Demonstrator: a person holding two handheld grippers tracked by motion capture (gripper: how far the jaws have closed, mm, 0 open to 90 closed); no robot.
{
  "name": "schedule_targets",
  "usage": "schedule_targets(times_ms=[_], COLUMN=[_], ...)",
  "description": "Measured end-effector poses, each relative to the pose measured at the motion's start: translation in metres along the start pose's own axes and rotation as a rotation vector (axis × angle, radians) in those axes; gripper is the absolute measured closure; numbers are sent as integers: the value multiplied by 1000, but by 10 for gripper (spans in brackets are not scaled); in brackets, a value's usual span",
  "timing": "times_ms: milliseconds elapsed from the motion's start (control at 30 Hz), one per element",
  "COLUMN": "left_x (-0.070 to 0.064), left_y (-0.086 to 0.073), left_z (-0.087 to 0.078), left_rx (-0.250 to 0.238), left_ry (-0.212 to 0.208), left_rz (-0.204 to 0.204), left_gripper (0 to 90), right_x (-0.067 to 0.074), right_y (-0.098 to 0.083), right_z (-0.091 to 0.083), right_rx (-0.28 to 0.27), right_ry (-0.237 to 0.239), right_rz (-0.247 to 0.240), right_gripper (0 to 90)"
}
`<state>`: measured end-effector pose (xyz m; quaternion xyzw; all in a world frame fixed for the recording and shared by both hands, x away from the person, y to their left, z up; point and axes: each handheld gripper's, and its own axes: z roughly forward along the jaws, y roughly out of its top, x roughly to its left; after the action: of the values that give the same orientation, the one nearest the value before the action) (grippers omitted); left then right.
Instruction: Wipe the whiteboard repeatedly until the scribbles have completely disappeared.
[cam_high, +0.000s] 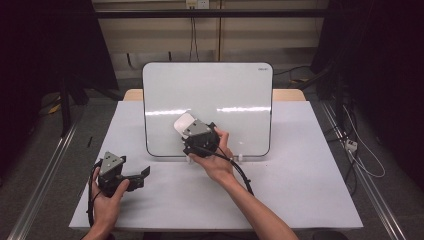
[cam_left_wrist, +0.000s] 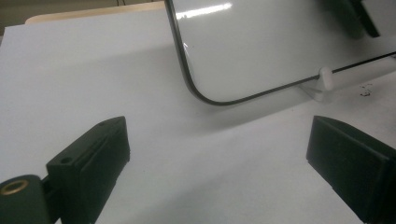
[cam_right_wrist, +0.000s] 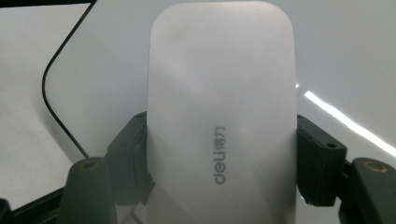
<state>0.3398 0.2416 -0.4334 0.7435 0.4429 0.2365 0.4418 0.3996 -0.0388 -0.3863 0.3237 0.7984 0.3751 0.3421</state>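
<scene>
While the left gripper (cam_high: 142, 175) gapes near the tabletop's (cam_high: 300, 190) front-left corner, the right gripper (cam_right_wrist: 222, 158) clamps a white rounded plastic eraser (cam_right_wrist: 222, 116) against the upright whiteboard (cam_high: 225, 100).

White table (cam_high: 300, 195), whiteboard (cam_high: 225, 90) standing on it

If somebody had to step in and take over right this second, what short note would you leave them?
Right gripper: shut on the white eraser, held against the whiteboard, near its lower left part.
Left gripper: open, nothing between its jaws, resting low over the table in front of the board's left corner.
Whiteboard: stands propped upright on small white feet at the table's middle; its surface looks clean, with no writing I can make out.
Done: eraser picked up and brought to the board.
Left: probably wiping the board, then putting the eraser down.
</scene>
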Motion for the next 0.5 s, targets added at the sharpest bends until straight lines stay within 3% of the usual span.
schedule_targets(times_ms=[233,500], left_x=[-1,-3], left_y=[1,2], left_z=[0,1], left_rx=[-3,-6], left_ry=[-6,-4], left_rz=[-1,5], left_gripper=[59,59], right_x=[-20,-34], right_y=[-8,-26], right_z=[-14,-28], right_rx=[-8,10], right_ry=[-27,-50], right_rz=[36,55], right_gripper=[319,319])
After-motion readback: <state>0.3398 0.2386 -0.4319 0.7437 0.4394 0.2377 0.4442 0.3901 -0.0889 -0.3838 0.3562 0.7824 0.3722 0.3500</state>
